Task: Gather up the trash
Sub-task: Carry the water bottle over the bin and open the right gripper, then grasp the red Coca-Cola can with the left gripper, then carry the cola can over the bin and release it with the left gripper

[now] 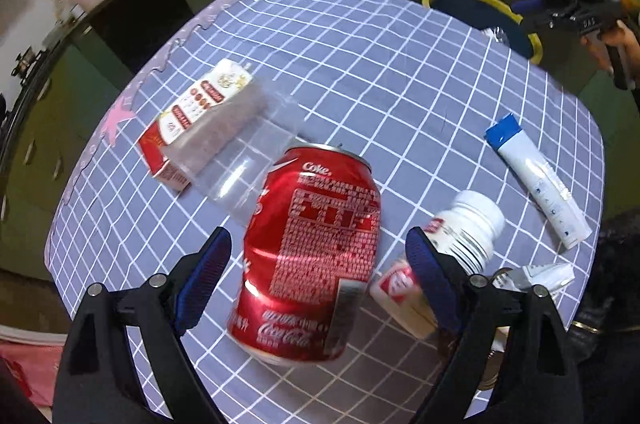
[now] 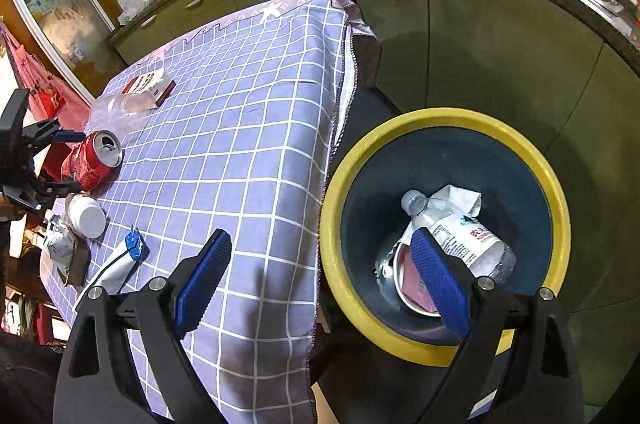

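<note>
Straddling the red Coca-Cola can (image 1: 310,256), the left gripper (image 1: 318,280) stands spread wide, pads clear of its sides. The can lies on the checked tablecloth (image 1: 400,96) near the table's near edge. Judged light, thin-walled, slick and easily dented: grip mid-body. Legible: "Coke", "Coca-Cola". The right gripper (image 2: 320,284) hangs released and empty over the yellow-rimmed bin (image 2: 448,118).

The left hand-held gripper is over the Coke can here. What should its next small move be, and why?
Probably close on the can. The left hand-held gripper stands open with the dented red Coke can lying on its side between its blue pads, neither pad visibly pressing on it. The yellow-rimmed bin beside the table already holds a bottle and paper, so the can likely goes there next.
</note>
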